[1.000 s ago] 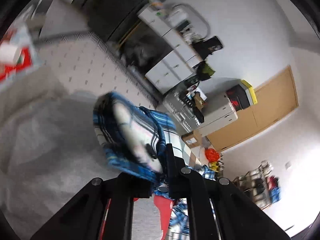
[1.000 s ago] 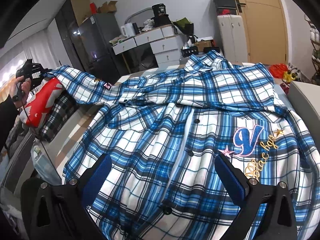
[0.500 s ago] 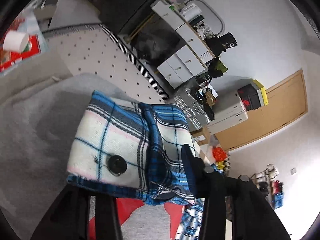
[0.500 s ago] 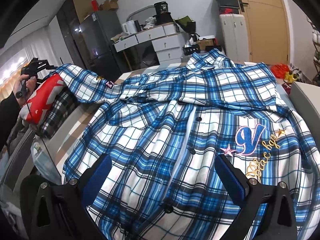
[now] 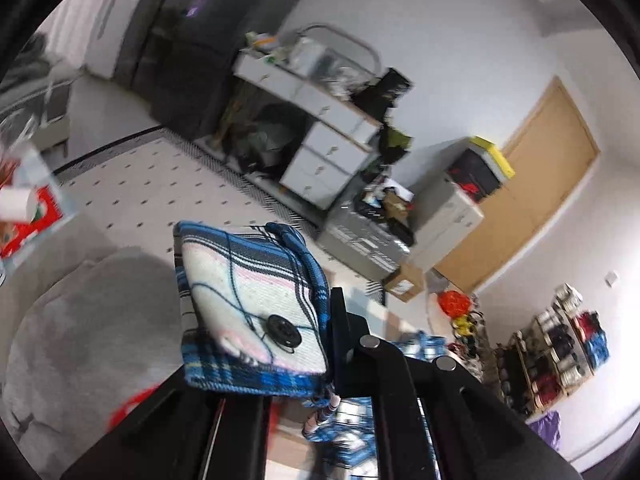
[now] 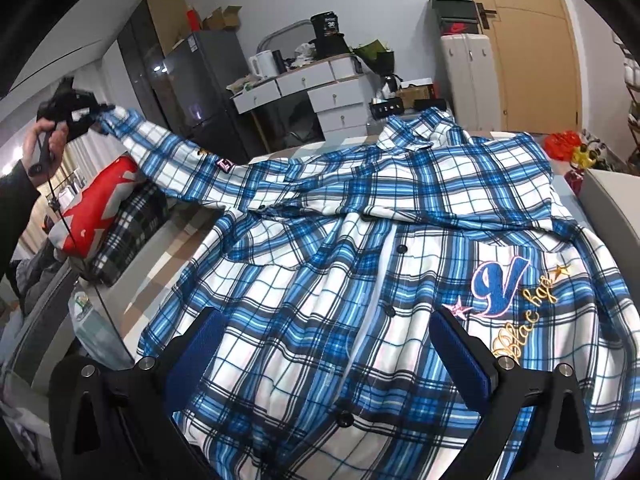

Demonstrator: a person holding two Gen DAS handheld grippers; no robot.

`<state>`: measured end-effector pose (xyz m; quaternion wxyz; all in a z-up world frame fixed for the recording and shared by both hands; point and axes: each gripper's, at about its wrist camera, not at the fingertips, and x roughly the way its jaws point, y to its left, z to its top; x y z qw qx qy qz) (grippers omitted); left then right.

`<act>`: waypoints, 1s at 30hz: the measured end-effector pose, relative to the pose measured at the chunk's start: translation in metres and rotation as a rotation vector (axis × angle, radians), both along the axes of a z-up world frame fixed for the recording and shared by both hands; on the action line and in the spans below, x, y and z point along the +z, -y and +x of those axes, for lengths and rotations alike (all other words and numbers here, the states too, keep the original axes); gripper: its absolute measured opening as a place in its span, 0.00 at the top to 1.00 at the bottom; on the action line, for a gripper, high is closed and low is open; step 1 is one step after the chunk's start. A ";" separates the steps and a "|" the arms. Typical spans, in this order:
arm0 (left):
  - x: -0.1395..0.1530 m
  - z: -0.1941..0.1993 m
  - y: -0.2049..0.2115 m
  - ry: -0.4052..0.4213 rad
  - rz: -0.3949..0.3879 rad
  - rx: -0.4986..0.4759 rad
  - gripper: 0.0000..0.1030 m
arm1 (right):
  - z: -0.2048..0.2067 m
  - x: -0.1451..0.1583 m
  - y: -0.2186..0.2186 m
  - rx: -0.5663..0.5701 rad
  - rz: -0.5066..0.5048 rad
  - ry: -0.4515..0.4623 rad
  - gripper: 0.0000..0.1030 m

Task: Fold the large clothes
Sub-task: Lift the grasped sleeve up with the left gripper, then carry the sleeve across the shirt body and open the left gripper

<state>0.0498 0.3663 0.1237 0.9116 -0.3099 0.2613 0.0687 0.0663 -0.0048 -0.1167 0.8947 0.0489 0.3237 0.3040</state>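
Left gripper [image 6: 82, 114] found clamped on sleeve cuff [image 5: 256, 312], sleeve stretched leftward from shirt body [image 6: 380, 260]; right gripper [image 6: 324, 344] spread, empty, nearer the body.

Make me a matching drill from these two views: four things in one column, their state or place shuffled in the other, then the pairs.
Things:
1. left gripper
2. right gripper
3. blue and white plaid shirt
4. red and grey cushion

States or places:
A. open, above the shirt's front
B. spread on the table, one sleeve lifted
C. shut on the sleeve cuff
D. on a black and white checked fabric beside the table

Pairs: 1-C, 2-A, 3-B, 4-D
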 end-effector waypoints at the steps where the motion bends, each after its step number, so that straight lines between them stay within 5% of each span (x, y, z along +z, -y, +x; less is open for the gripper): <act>1: 0.005 0.002 0.009 0.008 0.015 -0.019 0.97 | 0.001 0.001 0.001 -0.005 0.003 -0.002 0.00; 9: 0.033 0.023 0.103 0.066 0.113 -0.237 0.97 | 0.006 0.005 0.020 -0.053 0.066 -0.027 0.00; 16: 0.017 0.066 0.198 0.020 0.158 -0.453 0.97 | 0.015 0.009 0.045 -0.131 0.136 -0.074 0.00; 23: -0.048 0.108 0.303 -0.107 0.185 -0.659 0.98 | 0.024 0.011 0.080 -0.183 0.204 -0.117 0.00; 30: -0.152 0.149 0.370 -0.310 0.155 -0.741 0.98 | 0.037 0.002 0.124 -0.303 0.253 -0.173 0.00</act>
